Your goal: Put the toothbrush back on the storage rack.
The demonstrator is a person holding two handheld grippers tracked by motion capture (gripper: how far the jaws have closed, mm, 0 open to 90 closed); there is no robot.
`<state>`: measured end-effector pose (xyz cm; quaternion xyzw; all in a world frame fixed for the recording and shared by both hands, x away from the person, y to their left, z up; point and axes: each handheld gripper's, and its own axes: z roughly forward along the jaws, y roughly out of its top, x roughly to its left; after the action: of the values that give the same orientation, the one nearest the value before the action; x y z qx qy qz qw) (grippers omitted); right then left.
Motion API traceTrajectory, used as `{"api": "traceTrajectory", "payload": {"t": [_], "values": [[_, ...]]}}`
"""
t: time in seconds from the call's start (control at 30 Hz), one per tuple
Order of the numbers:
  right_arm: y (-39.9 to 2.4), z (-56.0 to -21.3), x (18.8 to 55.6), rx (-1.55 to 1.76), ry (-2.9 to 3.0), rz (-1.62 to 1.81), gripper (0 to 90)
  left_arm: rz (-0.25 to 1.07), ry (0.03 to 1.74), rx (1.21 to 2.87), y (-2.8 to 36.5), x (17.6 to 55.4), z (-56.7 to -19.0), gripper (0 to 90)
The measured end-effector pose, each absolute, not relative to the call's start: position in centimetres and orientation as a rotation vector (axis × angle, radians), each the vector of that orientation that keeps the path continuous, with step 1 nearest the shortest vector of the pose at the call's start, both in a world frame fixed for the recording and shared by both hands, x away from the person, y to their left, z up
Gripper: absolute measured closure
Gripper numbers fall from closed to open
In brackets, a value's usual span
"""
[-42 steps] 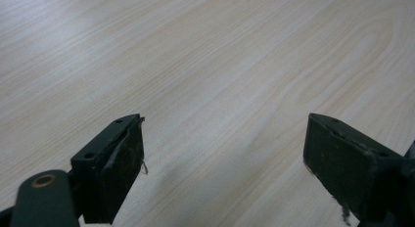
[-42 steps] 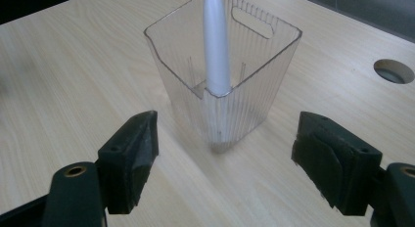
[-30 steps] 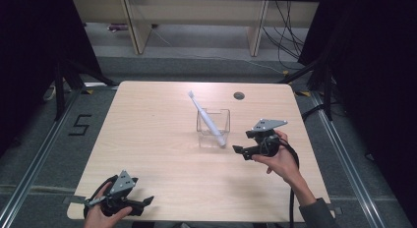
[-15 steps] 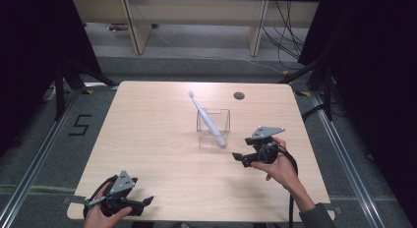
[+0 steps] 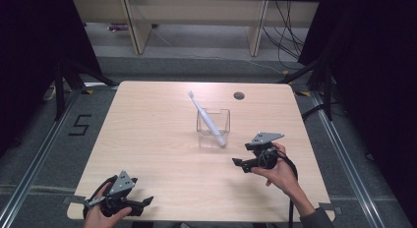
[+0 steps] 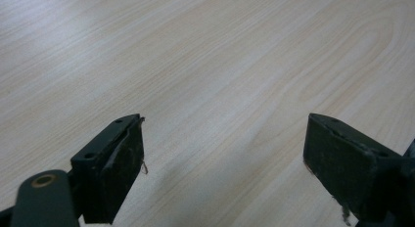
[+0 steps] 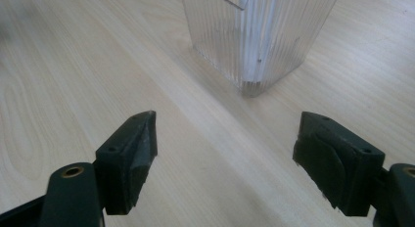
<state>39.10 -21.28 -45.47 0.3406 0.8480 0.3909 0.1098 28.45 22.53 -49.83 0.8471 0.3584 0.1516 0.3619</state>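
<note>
Left gripper (image 5: 147, 202) sits low at the near left corner of the table (image 5: 157, 120), held in the left hand (image 5: 101, 215), jaws spread wide over bare wood with nothing between them. Right gripper (image 5: 237, 163) is on the table's right side, nearer the front edge than the back, gripped by the right hand (image 5: 278, 171), forearm coming in from the near right. Its jaws gape wide too, empty, pointing leftward across the table.

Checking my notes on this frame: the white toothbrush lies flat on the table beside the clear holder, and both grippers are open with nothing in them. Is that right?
Not quite. The white toothbrush does not lie flat beside the clear holder: it stands in it, leaning up and to the left, as the high view shows. The rest holds: the left gripper and right gripper are open with nothing in them.
</note>
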Motion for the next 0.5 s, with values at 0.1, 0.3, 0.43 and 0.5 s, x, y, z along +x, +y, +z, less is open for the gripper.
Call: {"api": "traceTrajectory", "payload": {"t": [0.1, 0.3, 0.43, 0.5], "values": [[-21.4, -45.7, 39.1, 0.989, 2.497, 1.146, 24.2, 0.393, 0.923, 2.180, 22.5, 28.5, -49.9, 14.8], [-21.9, -46.4, 38.9, 0.977, 2.498, 1.142, 24.2, 0.390, 0.929, 2.180, 22.6, 28.4, -49.9, 14.8], [-22.3, -47.0, 38.4, 0.980, 2.505, 1.145, 24.2, 0.386, 0.928, 2.175, 22.5, 28.4, -50.0, 14.9], [-22.2, -47.0, 38.1, 1.030, 2.492, 1.146, 24.2, 0.387, 0.928, 2.177, 22.5, 28.4, -50.0, 14.8]]}}
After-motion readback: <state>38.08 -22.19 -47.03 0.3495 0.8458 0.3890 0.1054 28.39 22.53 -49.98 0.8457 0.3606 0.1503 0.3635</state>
